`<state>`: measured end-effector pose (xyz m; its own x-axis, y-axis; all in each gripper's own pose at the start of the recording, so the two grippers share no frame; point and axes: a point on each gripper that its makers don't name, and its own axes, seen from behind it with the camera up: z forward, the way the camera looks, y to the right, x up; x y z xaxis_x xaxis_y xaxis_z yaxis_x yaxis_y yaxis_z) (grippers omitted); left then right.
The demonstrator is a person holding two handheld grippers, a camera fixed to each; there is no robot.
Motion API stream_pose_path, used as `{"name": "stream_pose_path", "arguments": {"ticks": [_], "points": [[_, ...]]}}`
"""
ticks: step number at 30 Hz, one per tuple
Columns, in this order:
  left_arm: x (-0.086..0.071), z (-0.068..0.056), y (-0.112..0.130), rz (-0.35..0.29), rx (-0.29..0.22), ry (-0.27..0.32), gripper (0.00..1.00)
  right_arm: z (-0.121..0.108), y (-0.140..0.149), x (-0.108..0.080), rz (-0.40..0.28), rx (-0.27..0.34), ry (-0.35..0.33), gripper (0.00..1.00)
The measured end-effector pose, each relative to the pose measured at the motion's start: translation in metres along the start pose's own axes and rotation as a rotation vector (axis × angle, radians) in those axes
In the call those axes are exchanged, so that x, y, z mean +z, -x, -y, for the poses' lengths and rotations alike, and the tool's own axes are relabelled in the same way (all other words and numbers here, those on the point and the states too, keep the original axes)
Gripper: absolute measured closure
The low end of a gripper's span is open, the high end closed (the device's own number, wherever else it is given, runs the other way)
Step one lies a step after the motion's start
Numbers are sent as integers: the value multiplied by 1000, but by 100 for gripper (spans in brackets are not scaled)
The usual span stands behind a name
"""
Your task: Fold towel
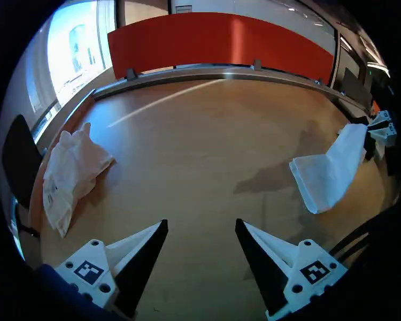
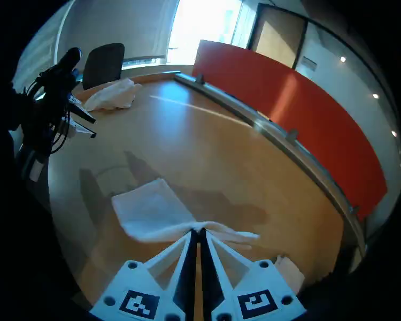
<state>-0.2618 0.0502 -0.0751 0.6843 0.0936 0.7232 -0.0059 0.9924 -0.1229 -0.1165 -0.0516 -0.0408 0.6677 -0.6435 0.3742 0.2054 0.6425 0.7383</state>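
A white towel (image 2: 157, 214) hangs from my right gripper (image 2: 199, 233), which is shut on one of its edges; the rest drapes down onto the wooden table (image 2: 200, 144). In the left gripper view the same towel (image 1: 329, 171) is at the right, held up by the right gripper (image 1: 379, 131) with its lower end resting on the table (image 1: 211, 139). My left gripper (image 1: 201, 227) is open over bare table with nothing between its fingers. In the right gripper view the left gripper (image 2: 83, 123) is at the far left, apart from the towel.
A crumpled pile of white cloth (image 1: 69, 171) lies at the table's left end, also the cloth pile (image 2: 112, 95) near a black chair (image 2: 101, 64). An orange divider panel (image 1: 222, 43) with a metal rail (image 1: 211, 75) runs along the table's far edge.
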Motion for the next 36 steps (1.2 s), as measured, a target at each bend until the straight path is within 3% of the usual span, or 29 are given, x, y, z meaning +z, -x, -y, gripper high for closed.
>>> {"name": "stream_pose_path", "arguments": {"ticks": [23,29,33,36], "points": [[-12,15,4,-17,-29,-20,6,84,-34,46,-23,-72,-158,93],[-16,21,10,-11,-33,-28,7,99,-28,52,7,-75,-185,29],[-17,23,11,-11,-36,-29,6,99,-26,50,9,-66,-186,19],[-17,23,11,-13,-36,-28,6,97,-25,48,11,-61,-182,19]]}}
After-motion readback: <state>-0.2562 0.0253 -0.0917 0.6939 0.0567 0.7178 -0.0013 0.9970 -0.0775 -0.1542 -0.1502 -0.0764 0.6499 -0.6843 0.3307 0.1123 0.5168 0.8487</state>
